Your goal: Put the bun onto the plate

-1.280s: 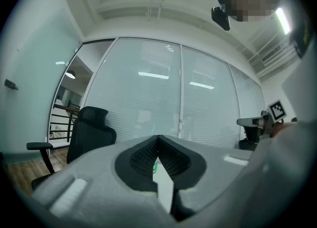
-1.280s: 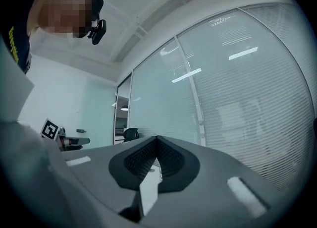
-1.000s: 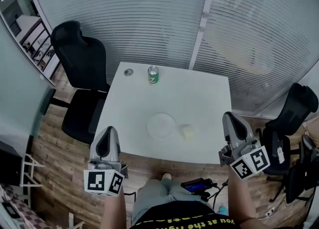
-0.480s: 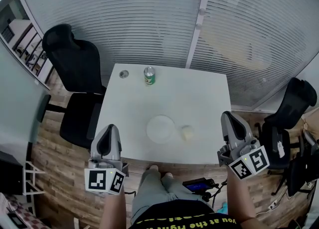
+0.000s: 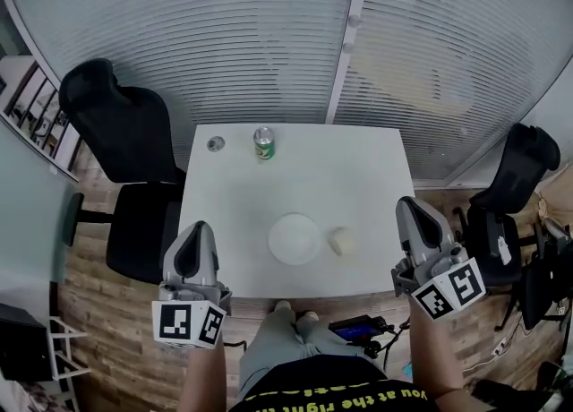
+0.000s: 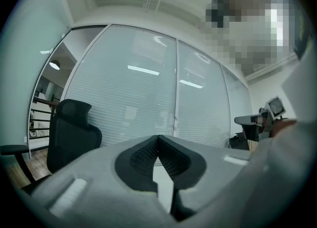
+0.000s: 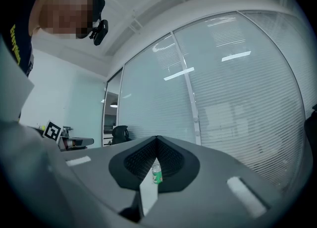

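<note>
Left tongs (image 5: 199, 226) and right tongs (image 5: 407, 205) are both held off the near edge of the surface (image 5: 304, 177), neither over it. Each gripper view shows its jaws pressed together at the tips with nothing gripped; the green can (image 7: 157, 174) seen through the right pair's gap stands far off at the back. Bun (image 5: 342, 241) sits on the bare surface just beside the right rim of the plate (image 5: 295, 238), apart from it, toward the near edge. Plate empty, task not begun. Risks as I judge them: the right tongs are nearest, but shut. If they reach the bun without opening first, they will shove it rather than straddle it. A push away could skid it across the smooth top; a push leftward could jolt the plate. Both tongs point level, so a flat approach may catch the bun low and roll it. The bun looks soft; too hard a squeeze would dent or tear it, too light and it drops short of the plate. The gap between bun and rim is tight, so a wide-opened jaw may clip the plate.
</note>
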`<action>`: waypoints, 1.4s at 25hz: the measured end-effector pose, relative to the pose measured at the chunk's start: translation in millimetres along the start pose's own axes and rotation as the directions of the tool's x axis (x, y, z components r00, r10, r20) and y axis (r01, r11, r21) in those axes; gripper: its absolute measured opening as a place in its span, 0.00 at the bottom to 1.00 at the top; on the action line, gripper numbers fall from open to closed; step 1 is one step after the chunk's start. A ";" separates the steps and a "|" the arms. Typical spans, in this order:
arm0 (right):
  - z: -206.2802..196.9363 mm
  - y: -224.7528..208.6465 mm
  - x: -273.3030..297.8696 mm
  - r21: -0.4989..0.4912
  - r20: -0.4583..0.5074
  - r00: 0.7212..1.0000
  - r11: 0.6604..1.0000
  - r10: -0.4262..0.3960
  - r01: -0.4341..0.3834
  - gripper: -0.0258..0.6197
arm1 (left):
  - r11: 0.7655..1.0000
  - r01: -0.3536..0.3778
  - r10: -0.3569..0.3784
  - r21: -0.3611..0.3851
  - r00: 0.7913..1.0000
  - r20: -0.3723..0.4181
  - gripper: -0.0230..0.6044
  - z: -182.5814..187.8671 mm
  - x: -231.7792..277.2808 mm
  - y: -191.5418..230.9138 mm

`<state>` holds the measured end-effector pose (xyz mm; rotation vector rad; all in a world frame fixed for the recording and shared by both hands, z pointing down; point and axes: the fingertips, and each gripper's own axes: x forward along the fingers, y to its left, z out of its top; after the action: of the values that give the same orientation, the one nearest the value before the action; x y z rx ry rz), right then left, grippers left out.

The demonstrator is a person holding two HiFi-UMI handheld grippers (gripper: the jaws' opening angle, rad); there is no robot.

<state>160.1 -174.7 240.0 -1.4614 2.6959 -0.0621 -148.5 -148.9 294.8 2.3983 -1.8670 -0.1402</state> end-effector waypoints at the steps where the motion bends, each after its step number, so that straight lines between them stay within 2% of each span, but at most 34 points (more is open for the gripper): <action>1: 0.8 2.3 2.4 -0.002 0.002 1.000 1.000 -0.007 0.007 0.05 | 1.000 0.009 -0.009 0.000 1.000 0.001 0.04 0.5 1.8 3.5; 9: 5.0 20.3 15.3 -0.015 0.032 0.998 0.999 -0.051 0.051 0.05 | 0.998 0.061 -0.061 0.010 0.998 0.020 0.04 8.7 14.3 27.8; 17: 1.6 22.4 22.0 -0.007 0.027 0.998 0.998 -0.054 0.054 0.05 | 0.998 0.055 -0.055 -0.002 0.998 0.018 0.04 6.8 14.3 33.5; 25: 9.4 14.3 16.0 -0.025 0.031 0.998 0.998 -0.056 0.057 0.05 | 0.998 0.057 -0.057 -0.017 0.998 0.014 0.04 3.9 14.0 20.2; 35: -10.8 -0.4 6.7 -0.012 -0.003 0.998 0.998 -0.058 0.058 0.05 | 0.998 0.057 -0.057 -0.017 0.998 0.000 0.04 -11.1 19.8 2.3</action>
<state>155.8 -180.6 250.5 -1.5438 2.6613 -0.0524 -144.4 -168.4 305.9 2.4408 -1.7907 -0.1595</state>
